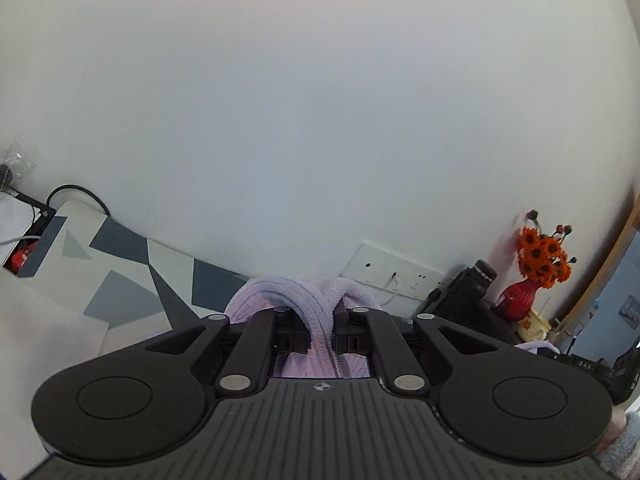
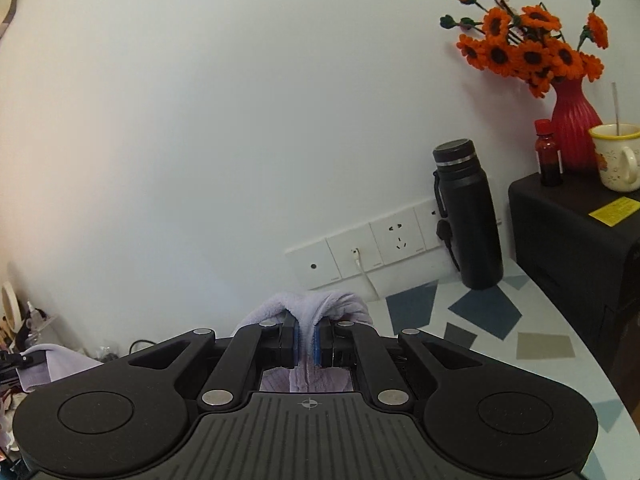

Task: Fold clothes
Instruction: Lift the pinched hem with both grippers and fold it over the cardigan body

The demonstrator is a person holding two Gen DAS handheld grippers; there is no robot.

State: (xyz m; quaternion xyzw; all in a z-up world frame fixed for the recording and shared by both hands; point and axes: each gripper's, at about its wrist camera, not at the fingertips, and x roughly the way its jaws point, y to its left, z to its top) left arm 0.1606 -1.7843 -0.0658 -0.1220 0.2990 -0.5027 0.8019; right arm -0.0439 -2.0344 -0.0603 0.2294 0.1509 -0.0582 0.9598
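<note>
Lilac fleece garment (image 1: 320, 320): bunched in left tool (image 1: 322, 338) and right tool (image 2: 306, 346), both clenched on it. Risk: thick pile slipping free; far flask (image 2: 468, 216) toppled.

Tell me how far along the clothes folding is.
Done: both grips are made. The left gripper and the right gripper are each shut on bunched lilac cloth, lifted off the patterned table. In hand: holding it up. Left: no finished fold shows; laying it flat and folding remain.
</note>
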